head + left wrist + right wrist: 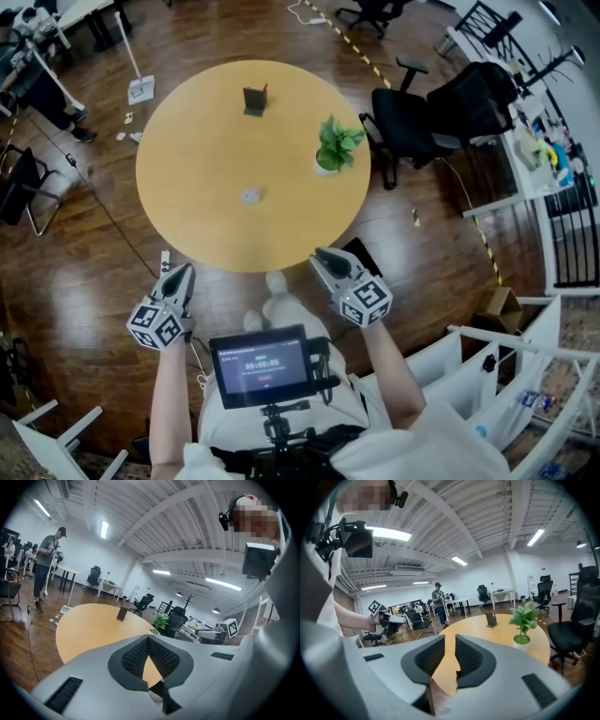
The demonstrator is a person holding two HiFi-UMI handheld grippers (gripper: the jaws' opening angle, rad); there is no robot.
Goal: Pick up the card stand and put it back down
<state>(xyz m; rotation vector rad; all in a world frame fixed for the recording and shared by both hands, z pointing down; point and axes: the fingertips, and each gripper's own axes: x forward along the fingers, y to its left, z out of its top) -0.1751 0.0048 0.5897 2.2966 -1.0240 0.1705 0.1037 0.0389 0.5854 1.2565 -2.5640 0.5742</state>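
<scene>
Toward the far edge of the round surface (187,225) stood what we took for the card stand (254,99), a small dark upright piece with a speck of red at its top. It was well apart from both hand-held grippers. We judged it light and stiff, probably thin plastic or sheet metal, so it would tip or skid on the smooth top if nudged from one side. A pinch across its upright panel, low down near the base, looked the safest hold, followed by a straight lift and a level set-down.

Nearer the middle lay a small pale thing (250,196) that we could not identify. A potted plant (336,145) stood to the right, clear of the stand.

At the near rim the left hand-held gripper (183,272) had its tips together and nothing between them. The right hand-held gripper (323,255) had its jaws a narrow slit apart and was also empty.

The surface was pale wood, bare and glossy, and gave little friction. Around it spread a dark wooden floor (94,281) and a black office chair (403,122). The left gripper view showed a wide office with tables and a person (47,559) standing far off.
</scene>
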